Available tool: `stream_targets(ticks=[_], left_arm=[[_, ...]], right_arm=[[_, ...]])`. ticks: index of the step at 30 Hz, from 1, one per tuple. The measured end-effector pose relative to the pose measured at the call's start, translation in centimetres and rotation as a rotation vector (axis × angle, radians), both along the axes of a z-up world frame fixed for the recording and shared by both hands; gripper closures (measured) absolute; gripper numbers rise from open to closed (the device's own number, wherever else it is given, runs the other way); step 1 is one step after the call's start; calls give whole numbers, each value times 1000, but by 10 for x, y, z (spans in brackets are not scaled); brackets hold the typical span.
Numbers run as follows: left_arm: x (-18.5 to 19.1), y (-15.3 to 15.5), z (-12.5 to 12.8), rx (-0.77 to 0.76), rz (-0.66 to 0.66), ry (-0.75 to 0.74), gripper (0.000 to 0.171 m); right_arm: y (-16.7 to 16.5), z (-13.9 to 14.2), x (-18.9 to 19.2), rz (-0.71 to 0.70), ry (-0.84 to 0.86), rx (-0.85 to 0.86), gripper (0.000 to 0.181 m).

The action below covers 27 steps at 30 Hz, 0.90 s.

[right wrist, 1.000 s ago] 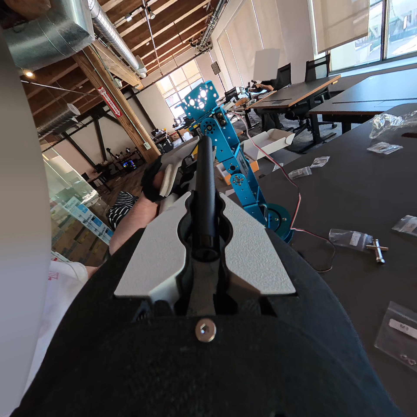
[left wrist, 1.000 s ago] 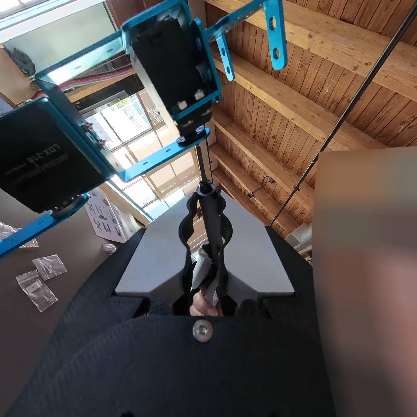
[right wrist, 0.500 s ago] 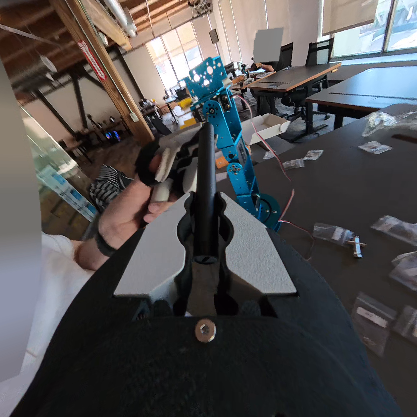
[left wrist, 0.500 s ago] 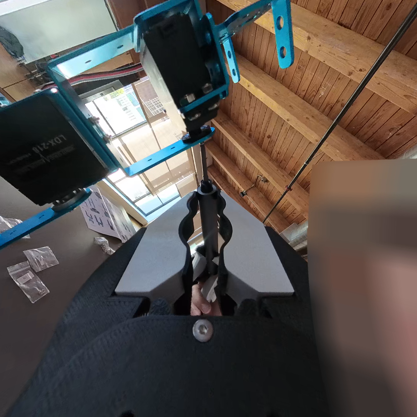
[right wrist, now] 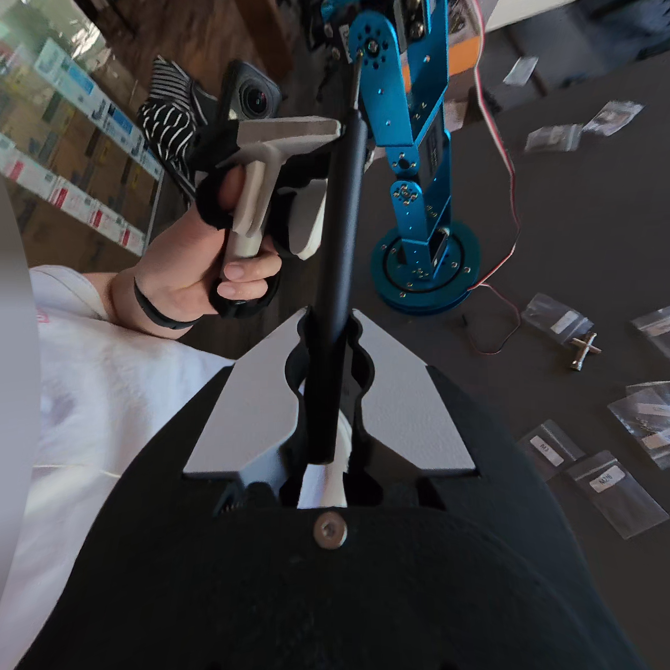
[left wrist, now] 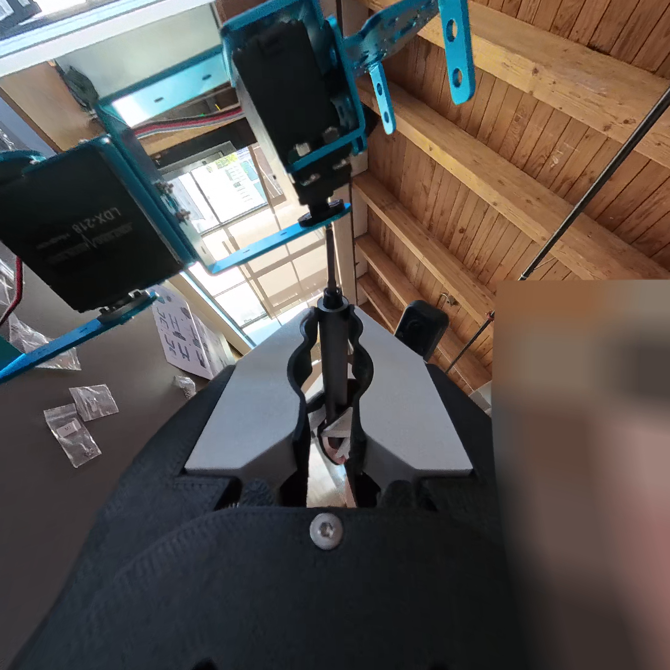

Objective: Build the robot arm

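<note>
A black screwdriver point(left wrist: 335, 357) is held by both grippers. My left gripper point(left wrist: 331, 315) is shut on its front part. The thin shaft rises from there to the black horn point(left wrist: 324, 216) under a servo in the blue robot arm point(left wrist: 290, 90). In the right wrist view my right gripper point(right wrist: 328, 321) is shut on the rear of the screwdriver handle point(right wrist: 342, 217). The tip meets a round blue bracket point(right wrist: 369, 47) high on the blue robot arm point(right wrist: 417, 119). The left gripper point(right wrist: 286, 152), held by a hand point(right wrist: 188, 261), shows there beside the handle.
The arm's round blue base point(right wrist: 424, 268) stands on a dark table point(right wrist: 587, 224). A red and white wire point(right wrist: 507, 181) trails from it. Small plastic part bags point(right wrist: 558, 321) and a metal cross wrench point(right wrist: 583, 350) lie to the right. More bags point(left wrist: 72, 424) and a white leaflet point(left wrist: 185, 337) lie to the left. Left tips to right tips: about 8 cm. My left gripper's tips are some 5 cm from the round blue bracket point(right wrist: 369, 47).
The right gripper has tipped downward, so its view now looks down on the arm's base and the table. The left view shifted slightly. Both grippers kept hold of the screwdriver.
</note>
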<state>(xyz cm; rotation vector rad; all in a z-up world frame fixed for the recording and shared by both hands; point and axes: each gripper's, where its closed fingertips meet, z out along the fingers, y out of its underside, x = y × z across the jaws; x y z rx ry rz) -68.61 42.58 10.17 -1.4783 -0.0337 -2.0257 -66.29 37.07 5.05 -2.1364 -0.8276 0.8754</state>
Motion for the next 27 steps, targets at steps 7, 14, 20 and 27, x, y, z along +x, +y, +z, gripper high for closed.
stream_targets(ticks=[7, 14, 20, 27], left_arm=[[-2, 2, 0, -8, 36, 20, 157], [-12, 1, -1, 60, 84, 54, 149], [-77, 8, -3, 312, 297, 309, 142], [-77, 59, 45, 812, 358, 543, 113]], right_arm=[[-3, 0, -4, 57, 87, -227, 165], [-5, 6, -6, 32, 264, -352, 166], [-7, 6, -8, 14, 269, -355, 166], [-9, 4, -13, -25, 278, -348, 165]])
